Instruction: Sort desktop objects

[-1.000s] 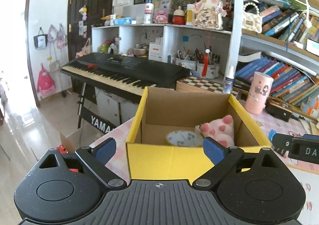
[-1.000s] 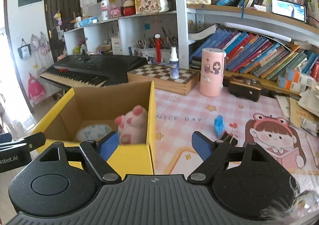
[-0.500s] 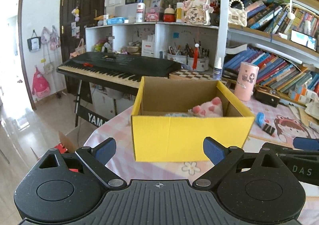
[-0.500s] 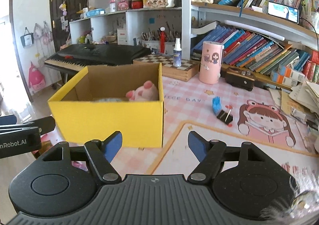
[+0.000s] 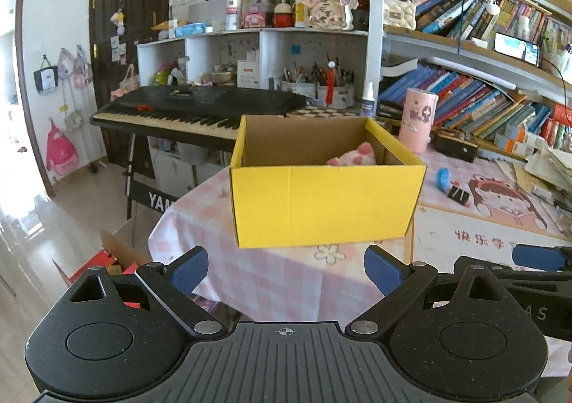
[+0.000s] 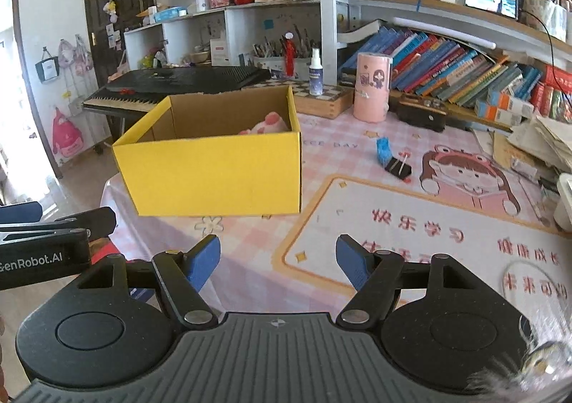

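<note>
Both wrist views face the yellow box (image 5: 323, 204) from nearby, angled downward.

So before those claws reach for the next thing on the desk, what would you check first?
1. Left claw open and empty: ok.
2. Right claw empty: ok; its jaws have just been closing a little, nothing between them.
3. Yellow box upright, top open: ok.
4. Pink plush inside box: ok.
5. Blue item and black clip on the mat unobstructed: ok.
6. Room left in box: cannot tell.
</note>
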`<state>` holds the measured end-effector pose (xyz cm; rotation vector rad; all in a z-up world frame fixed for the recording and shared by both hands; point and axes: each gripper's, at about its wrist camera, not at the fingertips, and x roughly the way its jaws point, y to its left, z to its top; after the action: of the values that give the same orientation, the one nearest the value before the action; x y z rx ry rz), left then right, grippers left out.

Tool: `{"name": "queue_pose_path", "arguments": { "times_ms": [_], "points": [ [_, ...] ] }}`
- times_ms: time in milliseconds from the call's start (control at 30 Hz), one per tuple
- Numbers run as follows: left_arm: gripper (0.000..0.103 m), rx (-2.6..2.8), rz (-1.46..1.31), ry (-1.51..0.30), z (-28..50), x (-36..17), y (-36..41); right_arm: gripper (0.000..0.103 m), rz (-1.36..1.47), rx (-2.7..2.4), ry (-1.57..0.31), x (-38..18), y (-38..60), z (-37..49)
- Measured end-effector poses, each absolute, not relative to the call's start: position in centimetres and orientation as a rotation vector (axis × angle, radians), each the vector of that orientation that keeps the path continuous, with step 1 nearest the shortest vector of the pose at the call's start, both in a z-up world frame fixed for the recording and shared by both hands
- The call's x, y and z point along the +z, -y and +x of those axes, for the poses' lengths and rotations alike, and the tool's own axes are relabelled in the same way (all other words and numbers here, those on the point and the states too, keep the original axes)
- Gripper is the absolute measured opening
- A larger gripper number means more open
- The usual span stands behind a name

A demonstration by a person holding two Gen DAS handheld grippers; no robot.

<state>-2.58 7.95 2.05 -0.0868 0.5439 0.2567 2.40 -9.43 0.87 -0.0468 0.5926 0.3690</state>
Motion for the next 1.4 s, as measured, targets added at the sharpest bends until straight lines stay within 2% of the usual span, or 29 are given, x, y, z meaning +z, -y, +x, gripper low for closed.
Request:
{"name": "queue_pose_path", "arguments": {
  "times_ms": [533, 1400],
  "points": [
    [0.096, 0.128, -0.051, -0.603, -3.8, 1.2, -5.9, 0.071, 0.014, 0.253, -0.64, -0.2, 12.3, -1.4],
    [0.096, -0.123, 0.032, -0.612, 1.3, 0.9, 0.7, 0.071, 0.073, 0.036, -0.657, -0.3, 18.9, 0.4]
  ]
}}
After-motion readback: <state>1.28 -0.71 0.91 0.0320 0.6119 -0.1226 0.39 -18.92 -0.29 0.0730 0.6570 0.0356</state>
